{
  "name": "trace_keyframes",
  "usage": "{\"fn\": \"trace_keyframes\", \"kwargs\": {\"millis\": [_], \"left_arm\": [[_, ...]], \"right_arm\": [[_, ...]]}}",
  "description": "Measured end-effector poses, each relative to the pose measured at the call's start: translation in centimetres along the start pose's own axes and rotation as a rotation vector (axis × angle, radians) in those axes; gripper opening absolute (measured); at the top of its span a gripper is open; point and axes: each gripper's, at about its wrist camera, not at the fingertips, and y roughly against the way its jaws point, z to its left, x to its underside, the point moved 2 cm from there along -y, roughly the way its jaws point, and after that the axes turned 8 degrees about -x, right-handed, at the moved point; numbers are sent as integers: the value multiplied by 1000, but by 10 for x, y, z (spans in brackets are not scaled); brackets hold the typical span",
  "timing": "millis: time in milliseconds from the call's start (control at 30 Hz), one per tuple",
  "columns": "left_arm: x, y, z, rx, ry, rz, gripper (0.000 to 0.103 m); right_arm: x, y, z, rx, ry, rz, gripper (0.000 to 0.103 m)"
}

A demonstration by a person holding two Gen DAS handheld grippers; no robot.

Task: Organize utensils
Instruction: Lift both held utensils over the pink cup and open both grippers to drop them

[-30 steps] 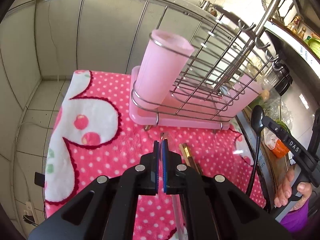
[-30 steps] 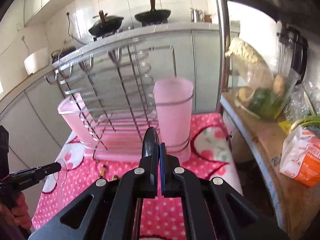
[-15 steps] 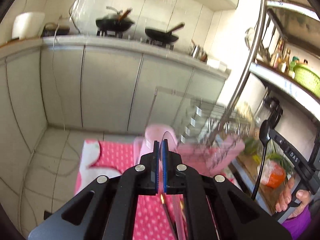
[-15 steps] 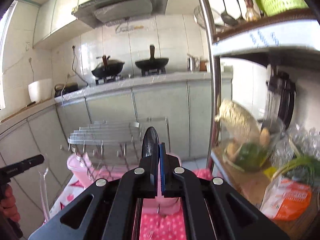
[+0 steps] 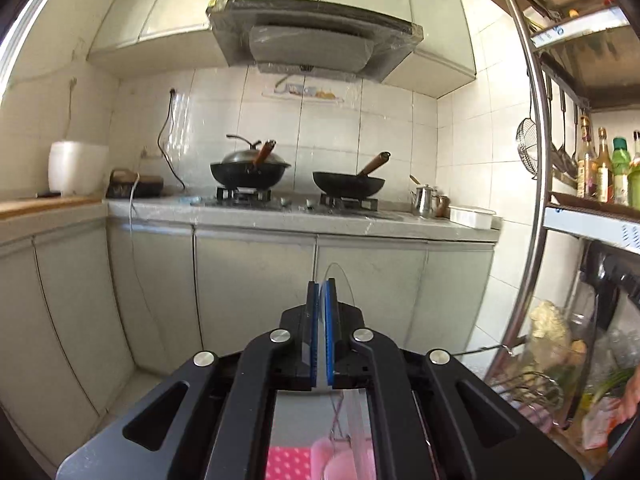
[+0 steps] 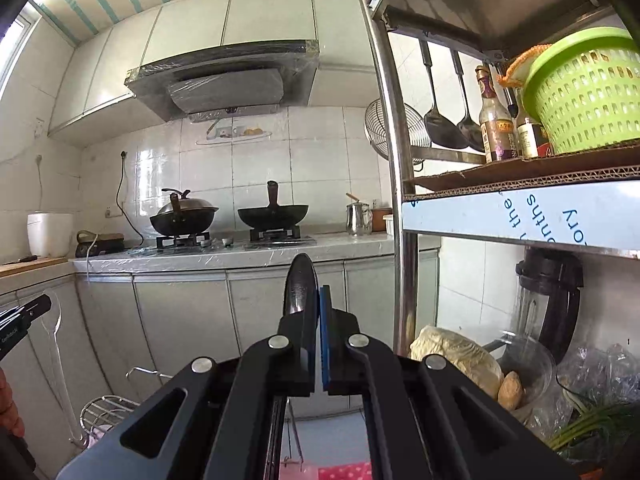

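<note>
My left gripper [image 5: 321, 292] is shut on a clear plastic spoon [image 5: 340, 276]; its bowl rises above the fingertips and its handle hangs down below. The same clear spoon [image 6: 54, 344] and the left gripper's tip show at the left edge of the right wrist view. My right gripper [image 6: 318, 300] is shut on a black spoon [image 6: 300, 284], bowl up, handle running down under the fingers. Both grippers are raised high and look level across the kitchen. The pink holder [image 5: 340, 460] and the wire rack [image 6: 104, 408] show only at the bottom edges, far below.
A metal shelf post [image 6: 396, 200] stands close on the right with bottles, a green basket [image 6: 584, 92] and hanging ladles. A blender [image 6: 548, 300] and bagged vegetables sit on the lower shelf. The stove counter with two woks [image 5: 296, 176] lies ahead.
Both grippers have lifted and tilted up with their spoons. The rack, pink holder and dotted cloth have dropped from mid-view to the bottom edge; the stove wall now fills both views.
</note>
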Motion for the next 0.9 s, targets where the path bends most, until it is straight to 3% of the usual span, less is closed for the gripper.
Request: {"fn": "trace_keyframes", "kwargs": {"millis": [133, 333, 600, 900], "left_arm": [[14, -13, -11, -9, -36, -51, 2], [44, -20, -15, -10, -64, -44, 2], [72, -6, -13, 73, -80, 53, 2], [96, -6, 6, 133, 24, 247, 3]], "right_arm": [[7, -16, -1, 35, 44, -28, 1], [39, -30, 3, 35, 88, 1, 1], [79, -15, 6, -34, 24, 135, 2], [105, -7, 8, -60, -15, 288, 2]]}}
